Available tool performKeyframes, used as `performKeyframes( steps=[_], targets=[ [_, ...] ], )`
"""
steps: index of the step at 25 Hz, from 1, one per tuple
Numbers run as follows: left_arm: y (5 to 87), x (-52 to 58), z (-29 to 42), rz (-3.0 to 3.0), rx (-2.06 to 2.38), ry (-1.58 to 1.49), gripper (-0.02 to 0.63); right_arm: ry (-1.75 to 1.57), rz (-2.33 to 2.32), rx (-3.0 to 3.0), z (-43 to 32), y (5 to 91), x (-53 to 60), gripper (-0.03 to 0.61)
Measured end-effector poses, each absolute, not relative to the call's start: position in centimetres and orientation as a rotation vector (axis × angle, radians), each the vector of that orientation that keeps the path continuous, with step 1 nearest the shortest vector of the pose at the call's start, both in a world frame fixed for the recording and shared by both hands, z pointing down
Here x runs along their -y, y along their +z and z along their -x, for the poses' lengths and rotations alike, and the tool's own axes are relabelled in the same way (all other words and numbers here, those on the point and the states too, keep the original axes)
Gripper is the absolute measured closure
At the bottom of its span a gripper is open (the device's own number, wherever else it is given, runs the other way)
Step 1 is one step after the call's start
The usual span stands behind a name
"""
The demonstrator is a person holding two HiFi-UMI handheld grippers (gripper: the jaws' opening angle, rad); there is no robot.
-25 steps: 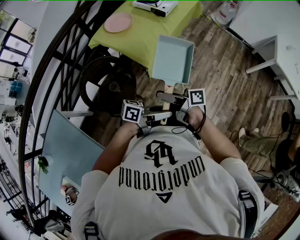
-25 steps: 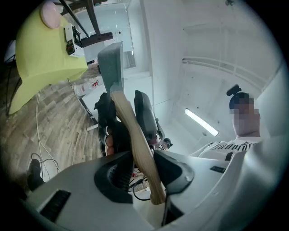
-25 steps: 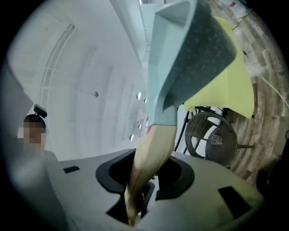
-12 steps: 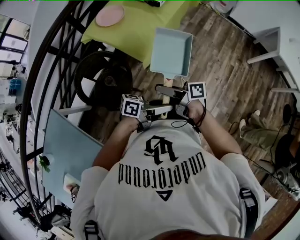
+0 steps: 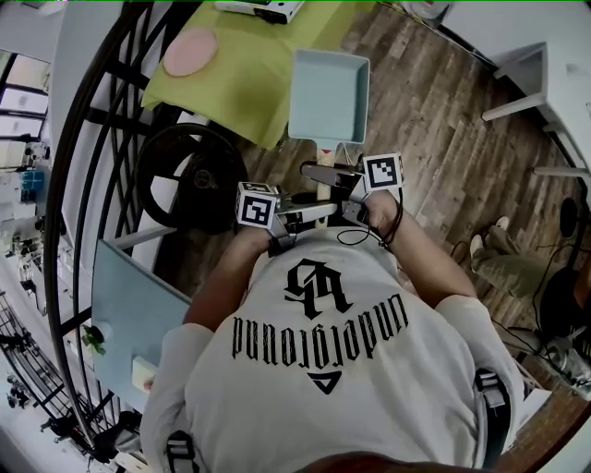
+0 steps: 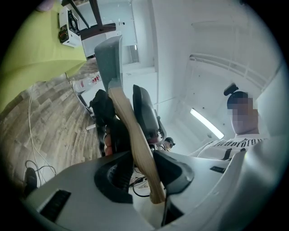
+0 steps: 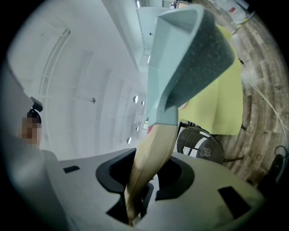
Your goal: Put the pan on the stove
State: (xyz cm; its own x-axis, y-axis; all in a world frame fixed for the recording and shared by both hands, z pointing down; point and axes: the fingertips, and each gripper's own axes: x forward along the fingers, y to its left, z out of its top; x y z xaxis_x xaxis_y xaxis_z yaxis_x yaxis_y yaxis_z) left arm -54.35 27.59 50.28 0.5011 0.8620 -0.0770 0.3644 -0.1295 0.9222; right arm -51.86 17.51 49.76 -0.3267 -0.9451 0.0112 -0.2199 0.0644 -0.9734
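Note:
The pale blue square pan (image 5: 328, 92) hangs level over the wooden floor, just short of the green-clothed table (image 5: 245, 69). Both grippers hold its wooden handle (image 5: 322, 159) from opposite sides. My left gripper (image 5: 314, 212) is shut on the handle's near end (image 6: 135, 144), and my right gripper (image 5: 323, 174) is shut on it closer to the pan (image 7: 151, 158). The left gripper view shows the pan (image 6: 110, 58) edge-on; the right gripper view shows its underside (image 7: 189, 58). The white stove (image 5: 260, 8) sits at the table's far end, also visible as the stove (image 6: 68, 27).
A pink plate (image 5: 189, 51) lies on the green cloth. A black wicker chair (image 5: 189, 175) stands left of the pan, beside a curved black railing (image 5: 92, 157). A pale blue panel (image 5: 129, 314) is at lower left. White furniture legs (image 5: 522, 88) and a seated person's leg (image 5: 512, 268) are to the right.
Both grippers and the pan have travelled forward together toward the green table. The table, plate and chair now sit nearer and lower in the head view. Both grips are unchanged.

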Motion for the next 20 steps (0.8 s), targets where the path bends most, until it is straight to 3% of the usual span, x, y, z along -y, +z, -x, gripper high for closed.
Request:
performKeyframes(
  steps=[20],
  targets=[
    [51.6,-27.7,38.2,-1.672,-1.075,0.66,0.468,-1.307,1.255,-1.567,35.2,51.7,-17.5,0.451]
  ],
)
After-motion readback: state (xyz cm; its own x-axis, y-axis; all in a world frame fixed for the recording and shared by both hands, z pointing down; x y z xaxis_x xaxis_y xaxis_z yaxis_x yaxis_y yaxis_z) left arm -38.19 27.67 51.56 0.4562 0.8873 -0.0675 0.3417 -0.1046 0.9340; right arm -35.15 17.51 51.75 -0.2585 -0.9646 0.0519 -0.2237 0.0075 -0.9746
